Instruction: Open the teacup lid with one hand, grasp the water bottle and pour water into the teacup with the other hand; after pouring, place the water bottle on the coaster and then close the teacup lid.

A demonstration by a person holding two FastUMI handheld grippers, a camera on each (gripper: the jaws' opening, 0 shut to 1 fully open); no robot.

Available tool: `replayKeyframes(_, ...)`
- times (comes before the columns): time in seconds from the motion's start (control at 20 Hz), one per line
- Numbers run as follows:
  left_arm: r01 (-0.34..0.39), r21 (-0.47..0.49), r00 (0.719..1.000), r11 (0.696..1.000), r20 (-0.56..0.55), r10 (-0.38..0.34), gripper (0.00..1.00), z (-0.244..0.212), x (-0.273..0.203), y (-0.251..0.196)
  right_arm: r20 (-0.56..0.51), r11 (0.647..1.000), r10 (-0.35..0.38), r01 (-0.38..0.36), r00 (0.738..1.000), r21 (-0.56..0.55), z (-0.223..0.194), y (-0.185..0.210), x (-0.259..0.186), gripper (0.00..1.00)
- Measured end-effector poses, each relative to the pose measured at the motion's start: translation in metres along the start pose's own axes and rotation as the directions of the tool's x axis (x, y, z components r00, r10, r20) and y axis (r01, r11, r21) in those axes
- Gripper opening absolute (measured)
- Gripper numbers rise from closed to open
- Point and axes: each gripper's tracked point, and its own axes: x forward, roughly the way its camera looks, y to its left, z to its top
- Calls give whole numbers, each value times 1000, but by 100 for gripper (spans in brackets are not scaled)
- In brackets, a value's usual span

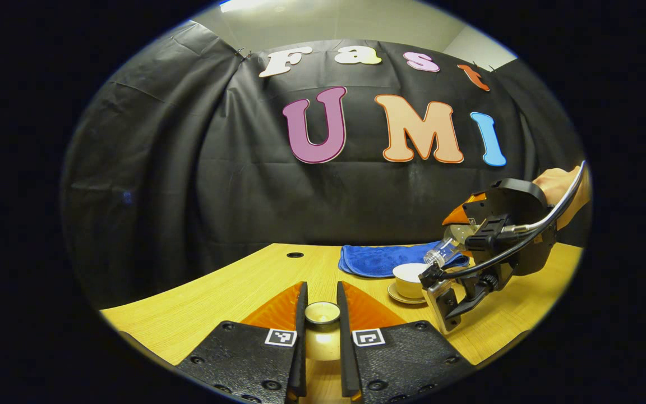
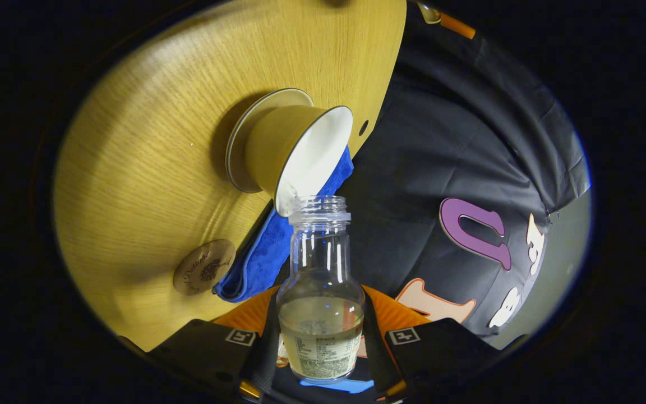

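Two grippers, left (image 1: 322, 314) clamped on the teacup lid (image 1: 322, 312), right (image 2: 323, 336) gripping the tilted clear water bottle (image 2: 321, 292) above the open teacup (image 2: 295, 157).

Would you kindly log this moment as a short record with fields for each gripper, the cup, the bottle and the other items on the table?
left gripper: shut on the teacup lid, held above the table
right gripper: shut on the water bottle, tilted toward the cup
water bottle: uncapped, partly filled, mouth near the cup's rim
teacup: open, on its saucer
pouring: no stream visible
coaster: bare, beside the blue cloth
blue cloth: behind the cup
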Motion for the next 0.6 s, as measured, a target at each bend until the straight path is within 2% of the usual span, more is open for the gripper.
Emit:
replayKeyframes(0.55,0,3,1000,1000,1,0,24,-1,0,1,20,998,-12,13,1000,-69,10,-5,-7,69)
replayKeyframes(0.6,0,2,1000,1000,3,0,21,0,0,0,19,998,-12,13,1000,-65,10,-6,-6,70)
